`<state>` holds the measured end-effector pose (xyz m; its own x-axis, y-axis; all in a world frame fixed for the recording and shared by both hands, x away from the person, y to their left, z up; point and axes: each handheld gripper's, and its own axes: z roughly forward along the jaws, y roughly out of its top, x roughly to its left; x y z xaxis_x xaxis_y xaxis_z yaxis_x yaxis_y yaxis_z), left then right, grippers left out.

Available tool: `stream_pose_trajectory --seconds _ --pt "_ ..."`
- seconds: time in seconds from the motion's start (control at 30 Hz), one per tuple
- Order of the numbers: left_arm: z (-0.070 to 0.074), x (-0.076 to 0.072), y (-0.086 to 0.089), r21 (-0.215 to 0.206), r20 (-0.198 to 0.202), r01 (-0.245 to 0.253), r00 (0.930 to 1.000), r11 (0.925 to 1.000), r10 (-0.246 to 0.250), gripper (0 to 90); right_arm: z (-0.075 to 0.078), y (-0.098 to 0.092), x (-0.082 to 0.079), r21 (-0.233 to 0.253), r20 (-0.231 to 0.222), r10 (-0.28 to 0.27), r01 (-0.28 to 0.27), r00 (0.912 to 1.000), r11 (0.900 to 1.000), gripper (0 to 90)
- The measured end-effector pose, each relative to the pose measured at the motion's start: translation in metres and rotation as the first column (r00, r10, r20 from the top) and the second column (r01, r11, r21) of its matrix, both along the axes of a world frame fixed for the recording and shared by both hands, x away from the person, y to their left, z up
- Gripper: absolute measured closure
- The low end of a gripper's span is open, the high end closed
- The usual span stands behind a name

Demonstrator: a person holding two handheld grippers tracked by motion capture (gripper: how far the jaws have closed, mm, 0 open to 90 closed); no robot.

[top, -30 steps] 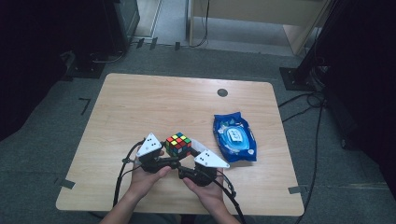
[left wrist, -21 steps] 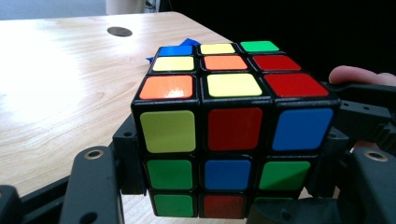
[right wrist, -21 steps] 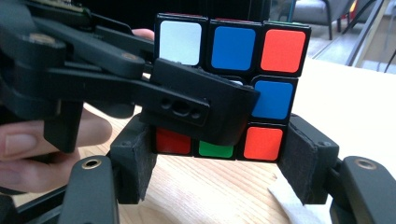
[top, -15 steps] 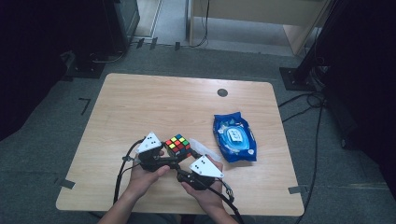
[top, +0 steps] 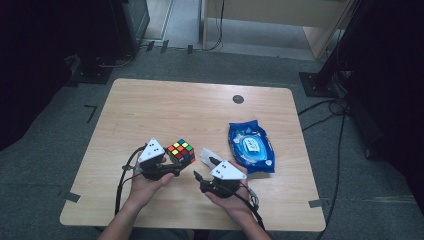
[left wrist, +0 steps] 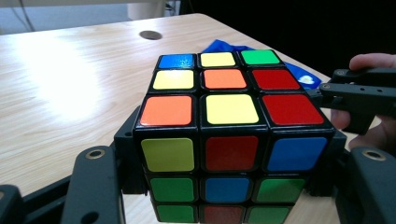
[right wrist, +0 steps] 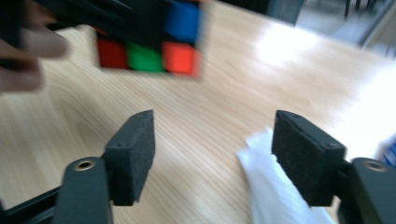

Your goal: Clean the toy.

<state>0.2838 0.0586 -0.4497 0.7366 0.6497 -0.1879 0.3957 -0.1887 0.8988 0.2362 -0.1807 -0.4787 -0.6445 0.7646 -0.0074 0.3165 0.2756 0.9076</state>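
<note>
Jaws of my left gripper [left wrist: 224, 186] clench the puzzle cube [left wrist: 229, 135] by two opposite faces, just above the near table [top: 165, 105] edge. My right gripper [right wrist: 219, 158] gapes empty beside it, over a white wipe [right wrist: 275, 186]. I judge the cube light, rigid and slick; flat faces grip best. Farther right lies a blue wipes pack [top: 251, 146].

Light wooden surface [top: 165, 107], centre of frame. Resting on it: blue wipes pack [top: 251, 146] at right-centre, white tissue [top: 206, 154] just left of it, dark round grommet [top: 238, 99] near the upper edge.
</note>
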Motion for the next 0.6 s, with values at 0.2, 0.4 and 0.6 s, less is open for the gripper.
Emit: stream_pose_trajectory --seconds 0.2,0.4,0.6 --pt "-0.004 0.003 0.003 0.024 -0.005 -0.006 1.0 0.9997 0.006 33.9 -0.013 -0.032 0.018 -0.075 -0.155 -0.09 0.08 0.9838 0.994 45.0" --pt "-0.007 0.003 0.002 0.043 -0.003 -0.005 1.0 0.999 0.005 33.9 -0.027 -0.041 0.024 -0.1 -0.217 -0.163 0.144 0.9624 0.984 53.1" --pt "-0.009 0.003 0.0 0.06 -0.003 0.002 1.0 0.9982 -0.002 33.9 -0.035 -0.042 0.028 -0.11 -0.245 -0.166 0.143 0.9551 0.984 62.3"
